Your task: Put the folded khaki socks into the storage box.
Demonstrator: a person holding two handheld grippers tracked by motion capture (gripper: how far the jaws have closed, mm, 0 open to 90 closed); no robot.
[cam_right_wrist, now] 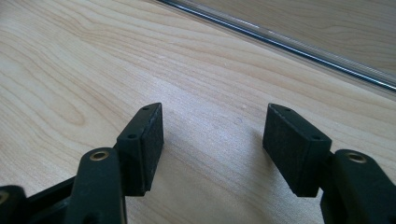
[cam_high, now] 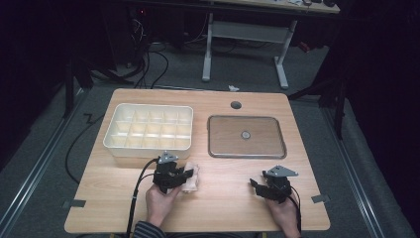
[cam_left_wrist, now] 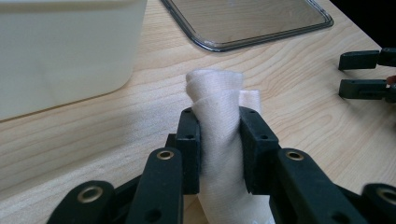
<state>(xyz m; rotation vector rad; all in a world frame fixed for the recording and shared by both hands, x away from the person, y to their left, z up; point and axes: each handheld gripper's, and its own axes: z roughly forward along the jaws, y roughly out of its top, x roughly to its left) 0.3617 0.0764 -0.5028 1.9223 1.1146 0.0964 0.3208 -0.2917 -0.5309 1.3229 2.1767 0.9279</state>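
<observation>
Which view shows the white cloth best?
The left gripper view: the white cloth sits close up, bunched and pinched between the left tool's jaws, its folds plain. The high view shows it as a small pale bundle beside that tool on the table, detail lost.

Matt wood table (cam_high: 223, 198); soft white cloth (cam_left_wrist: 219, 121); glossy clear lid (cam_left_wrist: 247, 21).

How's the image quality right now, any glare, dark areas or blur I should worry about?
High view: table well lit, surroundings nearly black, clear lid shows a soft sheen. Left gripper view: white cloth sharp between the jaws, white bin bright and slightly washed out. Right gripper view: wood grain crisp, jaws cast soft shadows, lid edge gleams.
</observation>
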